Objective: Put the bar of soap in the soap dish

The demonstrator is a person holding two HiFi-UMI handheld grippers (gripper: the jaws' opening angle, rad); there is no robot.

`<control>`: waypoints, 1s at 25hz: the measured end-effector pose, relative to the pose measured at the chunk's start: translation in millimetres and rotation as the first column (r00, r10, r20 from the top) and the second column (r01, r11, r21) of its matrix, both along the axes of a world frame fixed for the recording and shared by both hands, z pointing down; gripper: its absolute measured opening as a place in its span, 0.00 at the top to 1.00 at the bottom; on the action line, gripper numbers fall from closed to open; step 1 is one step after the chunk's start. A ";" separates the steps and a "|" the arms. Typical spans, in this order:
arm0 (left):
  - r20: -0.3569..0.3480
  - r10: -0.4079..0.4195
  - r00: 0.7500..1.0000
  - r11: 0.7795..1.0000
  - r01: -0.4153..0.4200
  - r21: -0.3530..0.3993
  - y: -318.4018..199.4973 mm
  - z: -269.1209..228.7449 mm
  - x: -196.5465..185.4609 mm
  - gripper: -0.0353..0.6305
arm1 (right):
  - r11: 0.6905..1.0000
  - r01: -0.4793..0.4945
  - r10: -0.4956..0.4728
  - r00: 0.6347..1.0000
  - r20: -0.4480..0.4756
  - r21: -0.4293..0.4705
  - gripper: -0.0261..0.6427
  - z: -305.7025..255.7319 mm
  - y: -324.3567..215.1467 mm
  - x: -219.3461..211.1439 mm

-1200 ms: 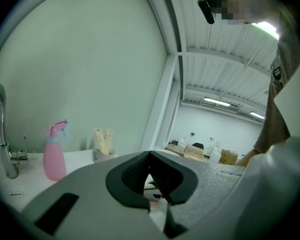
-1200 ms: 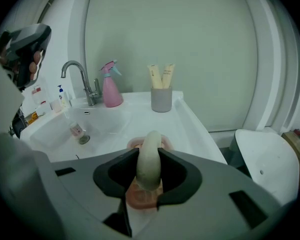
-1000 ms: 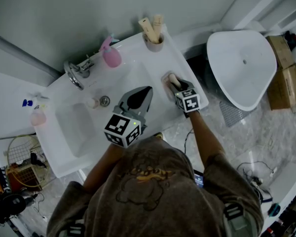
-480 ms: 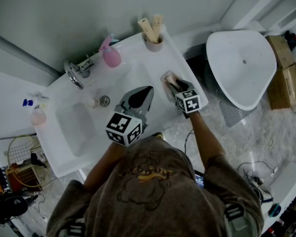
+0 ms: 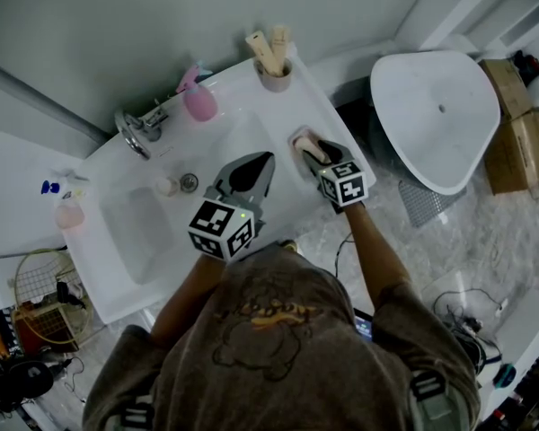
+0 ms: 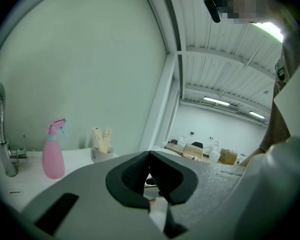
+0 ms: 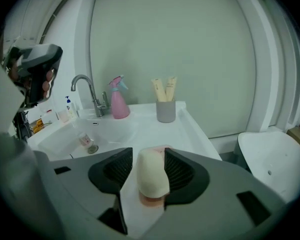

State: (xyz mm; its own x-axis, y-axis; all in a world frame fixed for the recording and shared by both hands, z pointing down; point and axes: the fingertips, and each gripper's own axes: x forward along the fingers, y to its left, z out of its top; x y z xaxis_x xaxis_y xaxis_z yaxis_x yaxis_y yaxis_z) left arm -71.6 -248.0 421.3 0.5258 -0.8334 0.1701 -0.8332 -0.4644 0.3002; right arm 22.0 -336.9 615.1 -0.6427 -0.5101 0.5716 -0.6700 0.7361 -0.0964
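As jaws of right gripper (image 7: pixel 147 153) were just spreading, bar of soap (image 7: pixel 152 176) lay between them on pink soap dish (image 7: pixel 152 200), long axis along jaws; left gripper (image 6: pixel 149 156), jaws pressed together, empty, hung farther away.

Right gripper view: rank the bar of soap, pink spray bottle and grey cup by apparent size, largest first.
1. bar of soap, though nearest the camera, which inflates it.
2. pink spray bottle.
3. grey cup.
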 end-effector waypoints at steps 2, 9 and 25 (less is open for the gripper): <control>-0.001 0.003 1.000 1.000 -0.003 0.005 1.1 -1.6 0.9 0.94 | 1.000 0.002 -0.002 1.000 0.022 0.030 0.66 -17.2 1.2 0.4; -0.004 0.020 1.000 1.000 -0.020 0.020 4.0 -5.5 10.3 0.94 | 0.992 -0.034 0.023 0.995 0.097 0.118 0.65 -83.0 16.7 19.1; -0.006 0.089 0.996 0.995 -0.088 0.042 17.7 -10.9 42.1 0.95 | 0.936 -0.266 0.177 0.922 0.344 0.230 0.65 -195.7 100.8 98.5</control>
